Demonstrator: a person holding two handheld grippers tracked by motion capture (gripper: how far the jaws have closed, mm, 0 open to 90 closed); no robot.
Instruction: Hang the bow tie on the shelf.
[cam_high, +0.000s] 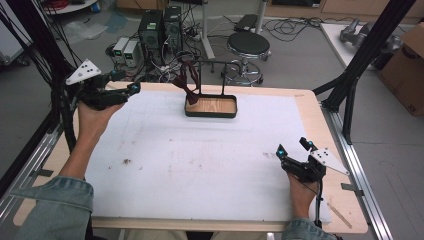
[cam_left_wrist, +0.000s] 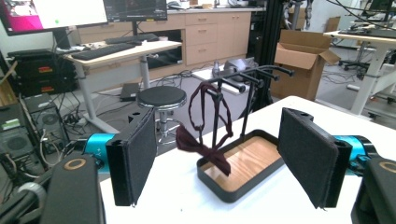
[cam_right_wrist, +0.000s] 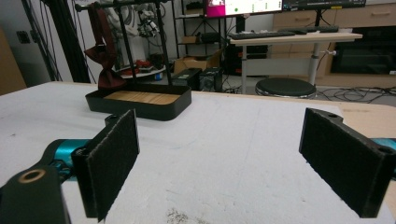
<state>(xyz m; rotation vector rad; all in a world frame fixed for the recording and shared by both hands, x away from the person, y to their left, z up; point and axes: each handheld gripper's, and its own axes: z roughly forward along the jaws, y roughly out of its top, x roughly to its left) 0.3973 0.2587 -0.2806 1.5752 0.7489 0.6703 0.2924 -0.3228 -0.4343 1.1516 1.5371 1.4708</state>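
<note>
Standing at the far middle of the counter (cam_high: 150, 150): a black tray (cam_high: 210, 113) with a wooden floor, carrying a black rack (cam_high: 215, 64) of upright posts and horizontal bars.

Item: dark red bow tie (cam_high: 189, 82), hung by its strap over the rack at the tray's left end; the bow itself dangles low, at the tray's rim.

Left claw (cam_high: 134, 89): held up off the counter at the far left corner, jaws spread, nothing between them. The left gripper view looks between its two black pads at the tray (cam_left_wrist: 243, 184) and bow tie (cam_left_wrist: 201, 150), and shows the rack's several bars (cam_left_wrist: 254, 74) projecting forward, which the high view barely resolves.

Right claw (cam_high: 293, 149): low at the near right of the counter, jaws spread, empty. The right gripper view shows the tray (cam_right_wrist: 140, 105) from a low angle, well apart, with the bow tie (cam_right_wrist: 103, 58) at its left end.

Background: round black stool (cam_high: 248, 44) beyond the counter; cardboard box (cam_left_wrist: 303, 56) in the left gripper view; monitor (cam_right_wrist: 243, 7) on a desk in the right gripper view.
</note>
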